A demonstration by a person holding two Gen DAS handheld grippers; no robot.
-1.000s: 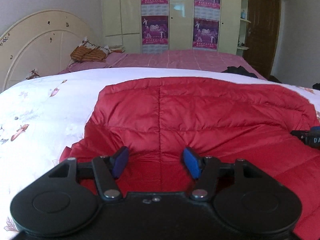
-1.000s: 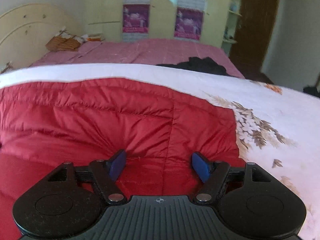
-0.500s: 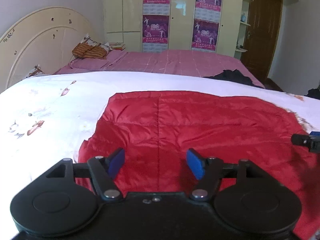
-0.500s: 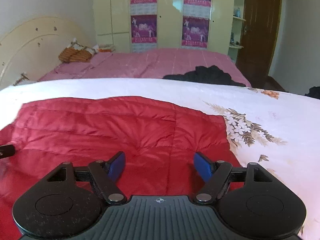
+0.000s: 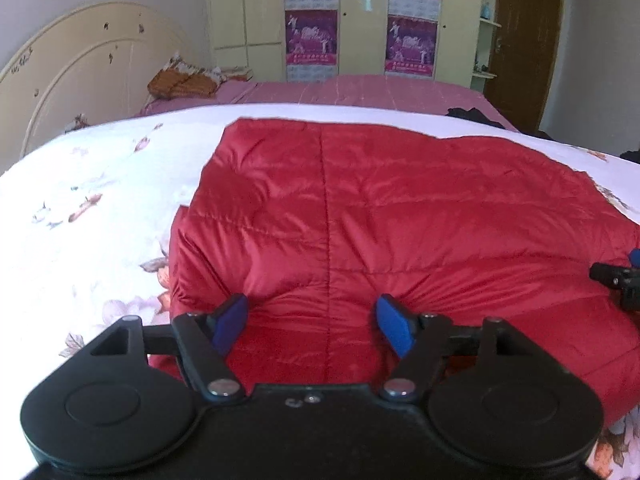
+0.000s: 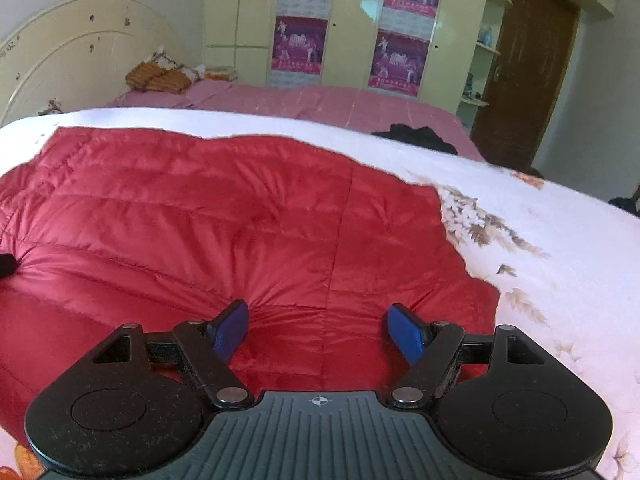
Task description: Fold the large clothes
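A red quilted down jacket lies spread on a white floral bedsheet; it also shows in the right wrist view. My left gripper is open, its blue pads over the jacket's near left part with a puffed fold between them. My right gripper is open over the jacket's near right part, fabric gathering toward its left pad. The right gripper's tip shows at the right edge of the left wrist view.
The floral sheet extends right of the jacket. Behind lies a pink bed with orange folded cloth and dark clothing. A cream headboard, a wardrobe with posters and a brown door stand beyond.
Both grippers pulled back and rose, then came down and forward again onto the jacket's near edge. Both jaws stayed open. The jacket has bunched slightly near the pads.
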